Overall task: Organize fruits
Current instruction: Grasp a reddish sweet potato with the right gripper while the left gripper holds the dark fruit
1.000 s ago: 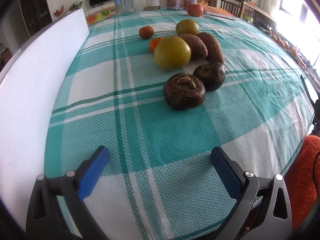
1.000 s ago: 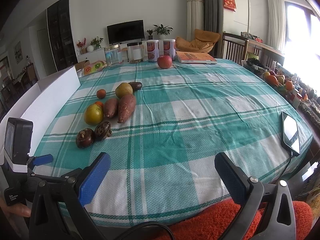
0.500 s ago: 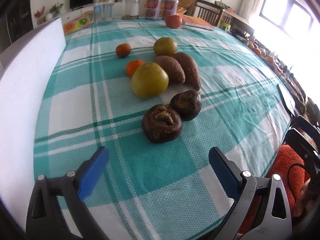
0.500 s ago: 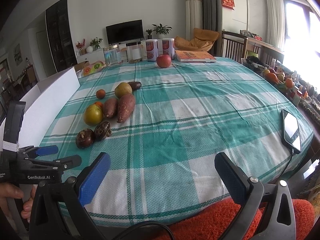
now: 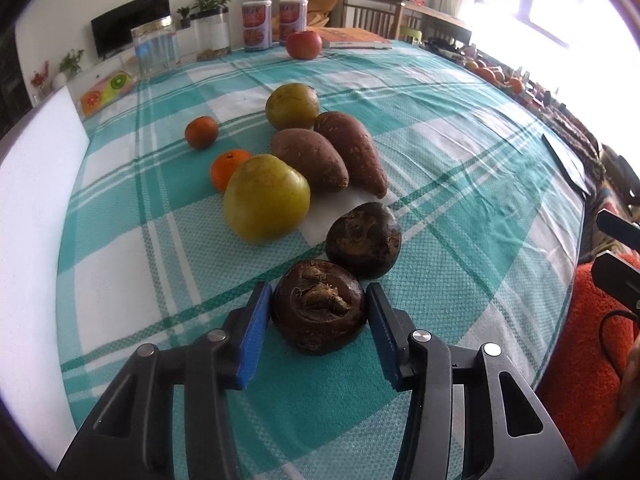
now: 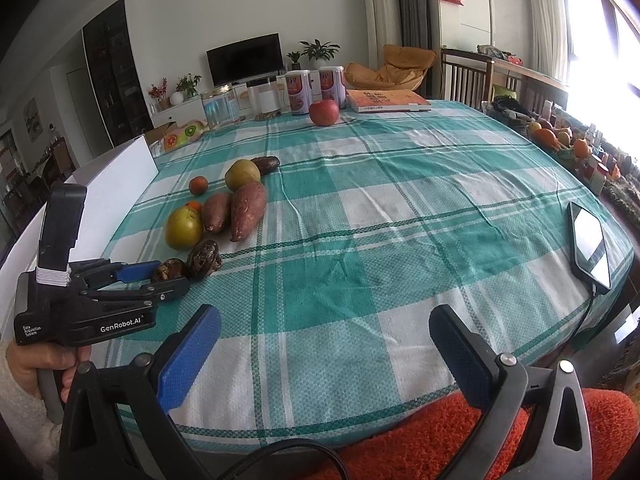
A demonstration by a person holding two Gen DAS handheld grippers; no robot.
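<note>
One teal plaid tablecloth (image 6: 360, 216) covers the table.

White walls, television (image 6: 244, 59) on far cabinet, bright window (image 6: 604, 32) right.

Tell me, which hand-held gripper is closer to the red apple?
Left. The left hand-held gripper sits among the fruit, closed around a dark fruit; the right hand-held gripper hangs at the table's near edge. The apple is far off.
</note>
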